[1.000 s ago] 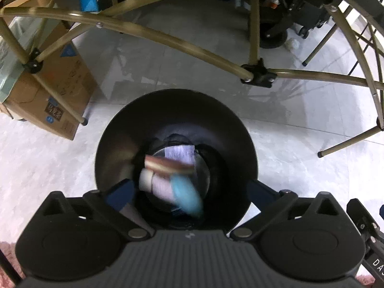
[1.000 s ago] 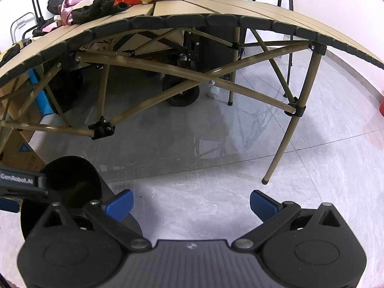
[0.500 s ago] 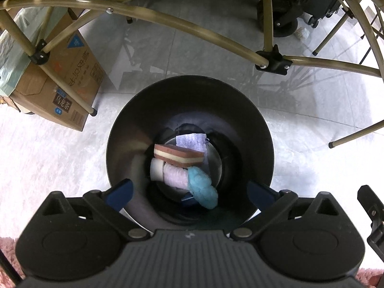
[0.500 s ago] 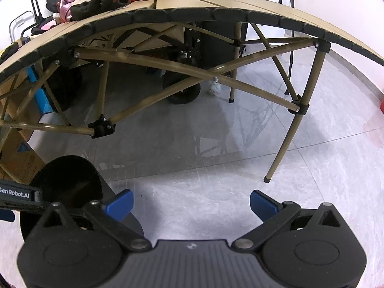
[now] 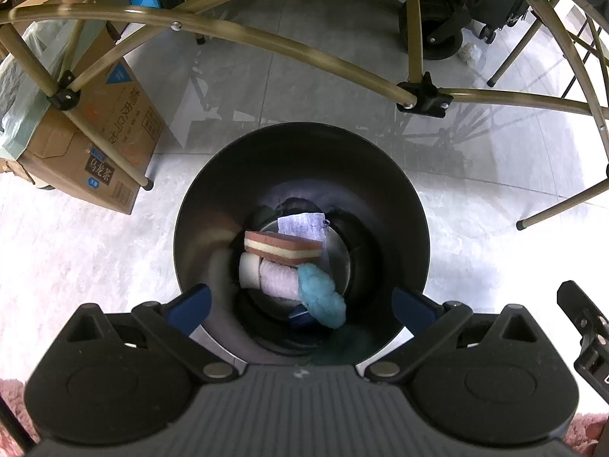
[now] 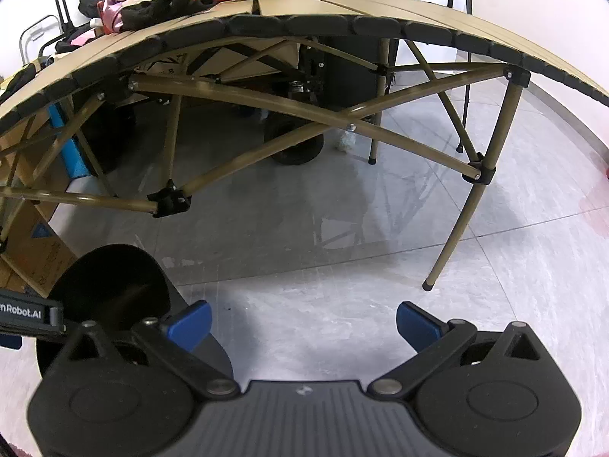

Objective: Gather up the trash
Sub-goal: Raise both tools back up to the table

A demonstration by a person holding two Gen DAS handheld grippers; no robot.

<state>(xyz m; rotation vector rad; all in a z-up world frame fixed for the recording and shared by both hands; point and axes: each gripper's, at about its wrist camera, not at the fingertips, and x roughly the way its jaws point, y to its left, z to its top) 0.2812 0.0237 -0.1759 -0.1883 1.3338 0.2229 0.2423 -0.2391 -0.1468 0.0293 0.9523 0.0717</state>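
Black bin (image 5: 213, 205) sits directly below our left tool (image 5: 300, 304), released and empty; blue fluff (image 5: 321, 297) and sponge (image 5: 281, 247) lie inside. Right view: our right tool (image 6: 302, 323) released over floor (image 6: 342, 259), bin at its left.

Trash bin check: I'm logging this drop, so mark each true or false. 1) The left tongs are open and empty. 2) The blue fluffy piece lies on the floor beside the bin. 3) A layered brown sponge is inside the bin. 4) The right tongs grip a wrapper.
1) True: the left tongs stand open, empty, above the bin.
2) False: the blue fluffy piece lies inside the bin.
3) True: the sponge is in there.
4) False: the right tongs are open and empty.
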